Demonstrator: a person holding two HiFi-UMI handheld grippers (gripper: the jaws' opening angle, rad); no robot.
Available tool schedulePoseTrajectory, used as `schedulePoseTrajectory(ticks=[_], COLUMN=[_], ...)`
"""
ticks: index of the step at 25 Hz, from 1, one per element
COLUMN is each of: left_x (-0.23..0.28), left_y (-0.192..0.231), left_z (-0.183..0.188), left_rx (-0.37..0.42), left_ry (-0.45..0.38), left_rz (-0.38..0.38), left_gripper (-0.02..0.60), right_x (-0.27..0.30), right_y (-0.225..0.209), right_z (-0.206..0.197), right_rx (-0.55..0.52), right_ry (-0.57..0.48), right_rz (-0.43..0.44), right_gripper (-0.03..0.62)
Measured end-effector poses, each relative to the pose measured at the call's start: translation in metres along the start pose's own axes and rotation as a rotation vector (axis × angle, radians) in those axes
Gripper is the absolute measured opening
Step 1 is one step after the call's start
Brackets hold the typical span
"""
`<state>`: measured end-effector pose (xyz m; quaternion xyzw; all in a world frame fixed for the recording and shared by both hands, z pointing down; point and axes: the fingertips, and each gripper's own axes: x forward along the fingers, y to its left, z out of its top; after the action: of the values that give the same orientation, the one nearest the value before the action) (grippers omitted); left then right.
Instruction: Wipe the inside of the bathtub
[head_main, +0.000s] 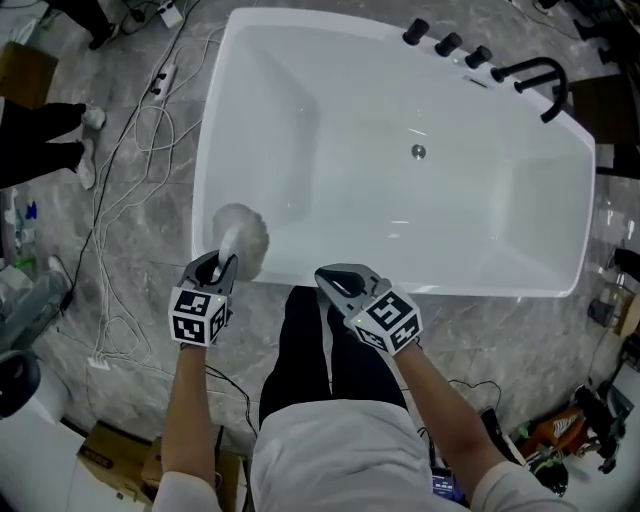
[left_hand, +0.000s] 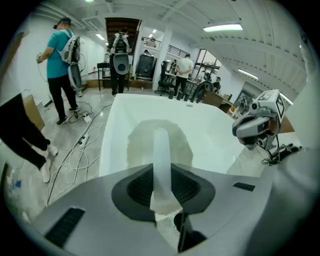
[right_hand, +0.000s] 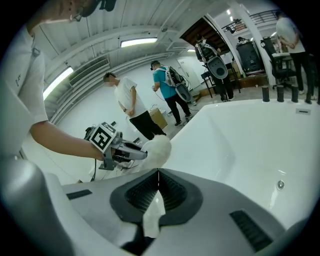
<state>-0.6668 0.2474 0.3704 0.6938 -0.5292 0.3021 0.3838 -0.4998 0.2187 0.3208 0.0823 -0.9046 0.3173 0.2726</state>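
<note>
The white bathtub (head_main: 450, 225) fills the head view, its drain (head_main: 418, 152) at mid-floor. My left gripper (head_main: 222, 264) hovers at the tub's near-left rim, shut on the pale handle of a brush whose fluffy white head (head_main: 243, 235) lies against the inner wall just below the rim. In the left gripper view the handle (left_hand: 161, 155) runs out from the shut jaws to the fluffy head (left_hand: 159, 142). My right gripper (head_main: 331, 281) is over the near rim, to the right of the brush. Its jaws (right_hand: 159, 175) meet, and nothing shows between them.
A black faucet (head_main: 538, 76) and black knobs (head_main: 447, 44) stand on the tub's far-right rim. White cables (head_main: 125, 170) trail over the marble floor at left, near a person's legs (head_main: 45, 140). Several people (left_hand: 62, 65) stand beyond the tub. A cardboard box (head_main: 110, 458) lies at lower left.
</note>
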Motion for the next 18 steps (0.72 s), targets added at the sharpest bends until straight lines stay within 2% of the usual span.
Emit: schedulePoseTrajectory(ticks=[4,9,14,18], left_x=[0.017,0.035,0.058,0.071], left_y=[0.004,0.010,0.016,0.015], left_z=[-0.009,-0.017,-0.034,-0.038], left_rx=[0.131,0.213,0.235,0.225], left_ry=[0.095,0.182,0.321,0.408], left_rz=[-0.062,-0.119,-0.174,-0.221], left_gripper=[0.084,0.084,0.084,0.084], right_x=[0.009,0.019,0.026,0.029], right_y=[-0.012,-0.022,-0.026,-0.027], right_z=[-0.006,-0.014,-0.024,-0.032], right_rx=[0.019,0.041,0.061,0.084], right_ry=[-0.004,-0.004,-0.002,0.000], right_rz=[-0.009,-0.018,-0.022,-0.028], right_gripper=[0.018,0.018,0.018,0.018])
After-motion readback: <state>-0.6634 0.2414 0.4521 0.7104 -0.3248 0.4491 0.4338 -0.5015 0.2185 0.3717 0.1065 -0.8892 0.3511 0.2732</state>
